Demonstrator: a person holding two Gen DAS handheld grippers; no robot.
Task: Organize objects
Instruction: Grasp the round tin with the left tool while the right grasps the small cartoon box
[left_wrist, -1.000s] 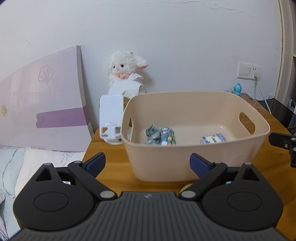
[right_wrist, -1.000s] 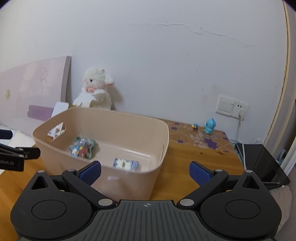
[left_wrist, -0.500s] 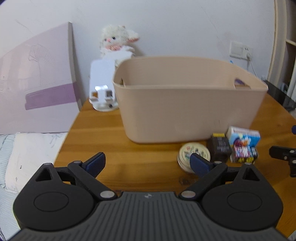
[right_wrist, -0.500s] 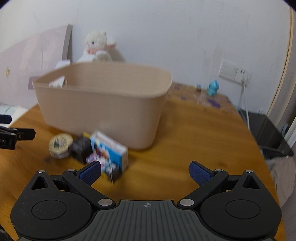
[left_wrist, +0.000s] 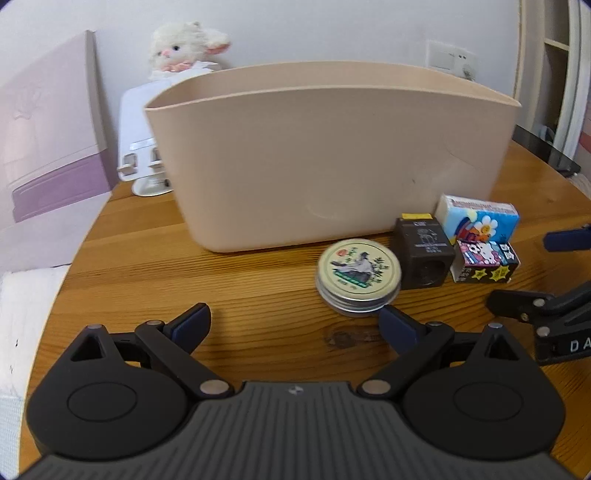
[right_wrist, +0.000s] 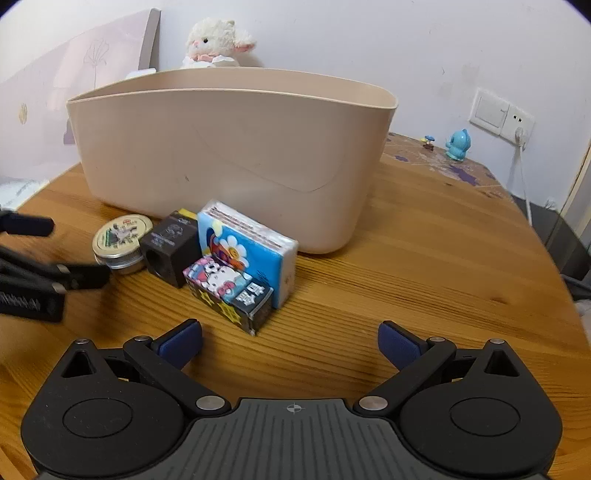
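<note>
A beige plastic bin (left_wrist: 325, 155) is seen standing on a round wooden table (left_wrist: 258, 295), filling the upper middle of both views; its inside is hidden by the near wall. In front of the bin, a row of small things is set close together on the table. In the left wrist view, a round tin (left_wrist: 358, 275) with a printed lid lies at about 1 o'clock from the left gripper (left_wrist: 295, 323), just ahead of its right finger. Touching the tin on its right is a dark cube (left_wrist: 423, 254) with a round hole in its near face. Further right, a blue tissue pack (left_wrist: 478, 219) is placed against the bin wall, and a small cartoon-printed box (left_wrist: 485, 260) lies just in front of it. In the right wrist view, the same box is found at about 11 o'clock from the right gripper (right_wrist: 290, 341), near its left finger. The fingers of both grippers are held wide apart, with nothing between them, and both are kept low over the table. The right gripper is partly seen at the 3 o'clock edge of the left view. Behind the bin, a white plush lamb (right_wrist: 218, 40) sits against the wall, a white stand (left_wrist: 142, 155) is seen at the bin's left, and a blue toy figure (right_wrist: 458, 144) stands near a wall socket (right_wrist: 502, 114).
</note>
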